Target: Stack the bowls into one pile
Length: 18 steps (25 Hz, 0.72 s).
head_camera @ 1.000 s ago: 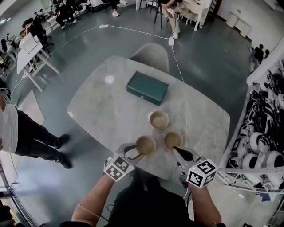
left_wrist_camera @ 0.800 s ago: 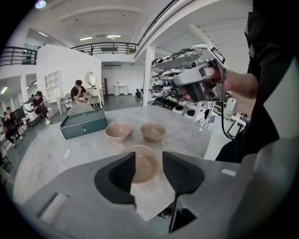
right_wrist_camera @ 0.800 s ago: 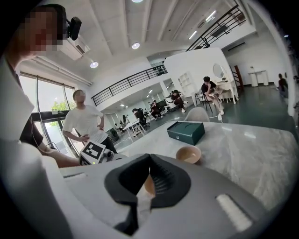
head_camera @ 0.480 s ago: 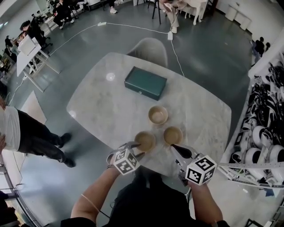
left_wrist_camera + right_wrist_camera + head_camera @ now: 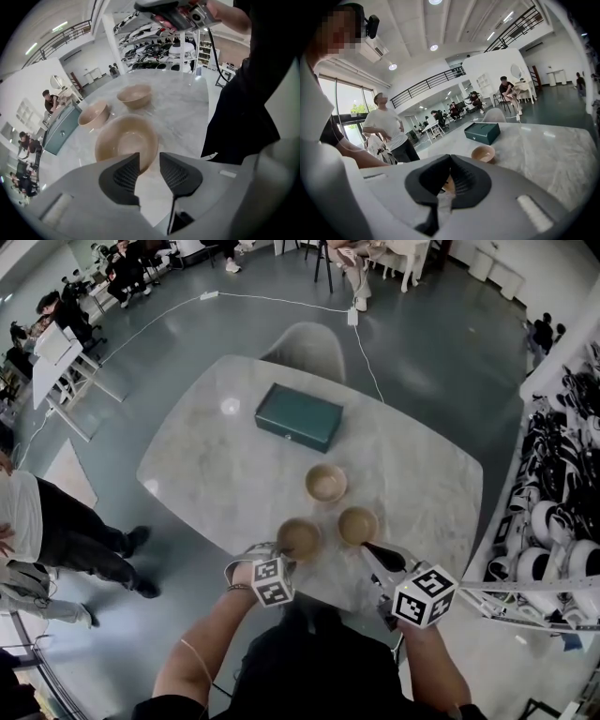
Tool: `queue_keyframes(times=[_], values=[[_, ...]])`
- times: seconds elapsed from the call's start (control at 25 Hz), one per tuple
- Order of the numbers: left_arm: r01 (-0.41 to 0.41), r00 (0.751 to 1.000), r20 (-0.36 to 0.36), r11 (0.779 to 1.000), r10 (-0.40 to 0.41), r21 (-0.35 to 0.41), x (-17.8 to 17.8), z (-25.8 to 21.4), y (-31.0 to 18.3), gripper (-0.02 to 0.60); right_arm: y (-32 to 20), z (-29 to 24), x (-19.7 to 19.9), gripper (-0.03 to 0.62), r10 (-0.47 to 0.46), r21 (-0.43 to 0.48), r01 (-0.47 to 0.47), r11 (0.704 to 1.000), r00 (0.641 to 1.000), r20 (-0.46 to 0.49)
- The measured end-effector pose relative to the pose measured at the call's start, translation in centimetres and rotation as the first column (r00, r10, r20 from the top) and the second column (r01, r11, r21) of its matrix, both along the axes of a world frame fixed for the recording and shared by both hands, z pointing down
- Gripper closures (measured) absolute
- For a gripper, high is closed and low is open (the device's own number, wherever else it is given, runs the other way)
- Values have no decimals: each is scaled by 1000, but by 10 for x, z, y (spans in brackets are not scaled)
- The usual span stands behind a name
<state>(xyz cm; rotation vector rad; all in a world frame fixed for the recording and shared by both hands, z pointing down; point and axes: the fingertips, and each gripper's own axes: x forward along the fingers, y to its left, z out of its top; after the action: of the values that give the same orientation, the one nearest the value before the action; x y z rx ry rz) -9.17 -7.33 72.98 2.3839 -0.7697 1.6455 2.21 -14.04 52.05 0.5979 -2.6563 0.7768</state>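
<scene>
On the marble desk (image 5: 211,460) three beige bowls (image 5: 325,483) sit unstacked; the left tool (image 5: 149,158), jaws closing, straddles the rim of the near-left bowl (image 5: 124,139) without pinching; the right tool (image 5: 450,161) is clenched on the near-right bowl (image 5: 357,525).

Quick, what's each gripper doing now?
Left gripper: fingers closing, rim of left bowl between them, not gripped.
Right gripper: closed on rim of right bowl.
</scene>
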Motion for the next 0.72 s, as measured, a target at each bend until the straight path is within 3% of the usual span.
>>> queue_keyframes(times=[0.28, 0.44, 0.56, 0.72], values=[[-40, 998, 43, 999, 39, 36, -1, 1, -5, 540, -6, -1, 7, 591, 9, -5, -9, 1000, 1000, 0], [-22, 999, 40, 998, 20, 59, -2, -8, -9, 555, -6, 0, 6, 591, -6, -9, 6, 1000, 1000, 4], [15, 1000, 14, 998, -16, 68, -2, -19, -15, 560, -7, -2, 5, 591, -23, -10, 23, 1000, 1000, 9], [133, 991, -43, 987, -129, 96, -14, -46, -26, 560, -8, -5, 6, 591, -48, -7, 48, 999, 999, 19]])
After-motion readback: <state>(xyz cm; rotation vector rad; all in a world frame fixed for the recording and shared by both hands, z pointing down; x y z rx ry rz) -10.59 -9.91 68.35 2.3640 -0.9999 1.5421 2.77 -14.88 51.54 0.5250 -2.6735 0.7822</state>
